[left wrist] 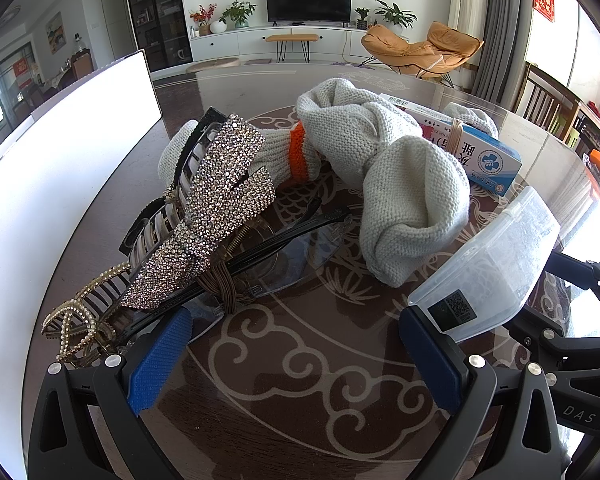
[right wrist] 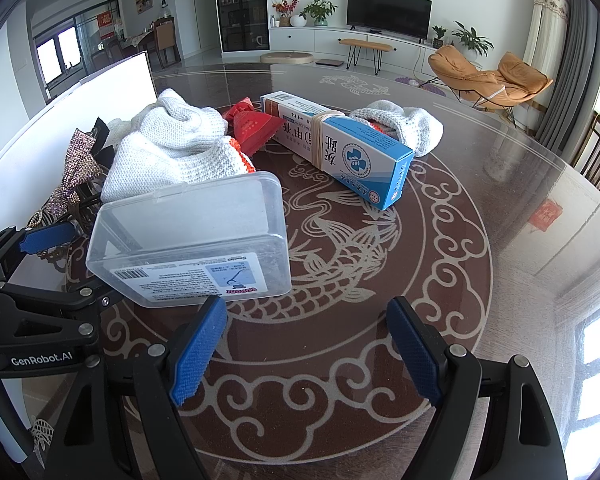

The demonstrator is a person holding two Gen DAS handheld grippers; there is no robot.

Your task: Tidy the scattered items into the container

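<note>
In the left wrist view my left gripper (left wrist: 296, 360) is open, low over the table, nothing between its pads. Just ahead of its left fingertip lie dark glasses (left wrist: 292, 248), a rhinestone hair clip (left wrist: 220, 200) and a pearl hair claw (left wrist: 80, 320). White knit gloves (left wrist: 380, 160) lie behind them. A clear plastic box (left wrist: 488, 268) rests by the right fingertip. My right gripper (right wrist: 306, 352) is open and empty, with the clear plastic box (right wrist: 188, 236) just ahead on its left. Further off lie a blue-and-white carton (right wrist: 340, 148), a red packet (right wrist: 252, 124) and a glove (right wrist: 400, 124). A white container (left wrist: 60, 160) stands at left.
The round dark table (right wrist: 440, 280) has a glass top with a fish pattern; its edge curves off to the right. Wooden chairs (left wrist: 548, 108) stand beyond that edge. The white container's wall (right wrist: 80, 112) borders the pile on the left. A living room lies behind.
</note>
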